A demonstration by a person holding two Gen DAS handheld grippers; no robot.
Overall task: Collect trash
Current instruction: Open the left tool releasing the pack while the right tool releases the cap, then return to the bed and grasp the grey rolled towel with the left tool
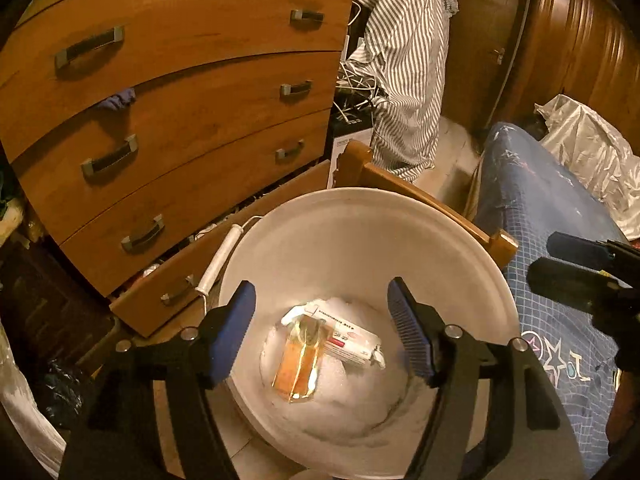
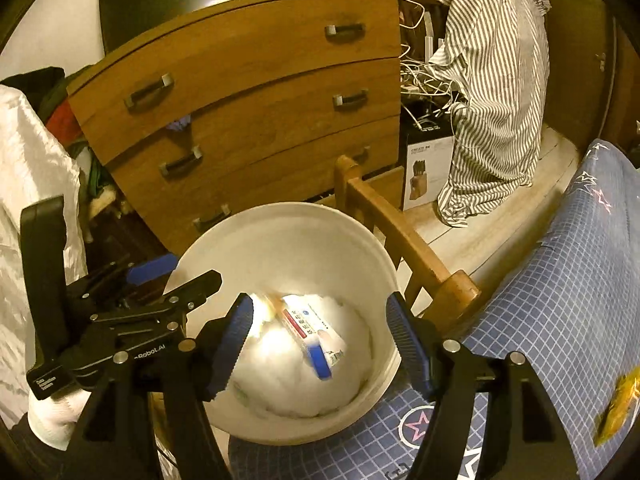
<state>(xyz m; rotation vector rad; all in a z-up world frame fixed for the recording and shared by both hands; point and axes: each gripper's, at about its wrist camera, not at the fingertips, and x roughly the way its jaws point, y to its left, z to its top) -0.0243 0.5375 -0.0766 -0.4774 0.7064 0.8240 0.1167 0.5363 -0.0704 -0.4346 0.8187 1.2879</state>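
Note:
A white bucket (image 1: 360, 224) stands on the floor beside the bed; it also shows in the right wrist view (image 2: 288, 232). Inside lie white crumpled paper, an orange-yellow wrapper (image 1: 300, 356) and a white medicine box (image 1: 352, 344). In the right wrist view a box with red and blue print (image 2: 316, 336) is blurred inside the bucket. My left gripper (image 1: 322, 320) is open and empty above the bucket. My right gripper (image 2: 320, 336) is open and empty above the bucket. A yellow wrapper (image 2: 618, 404) lies on the blue bedsheet (image 2: 560, 300).
A wooden chest of drawers (image 1: 180, 120) stands behind the bucket, its bottom drawer pulled out. A wooden bed frame post (image 2: 404, 236) is right of the bucket. A striped shirt (image 1: 408, 72) hangs at the back. A white plastic bag (image 1: 592, 152) lies on the bed.

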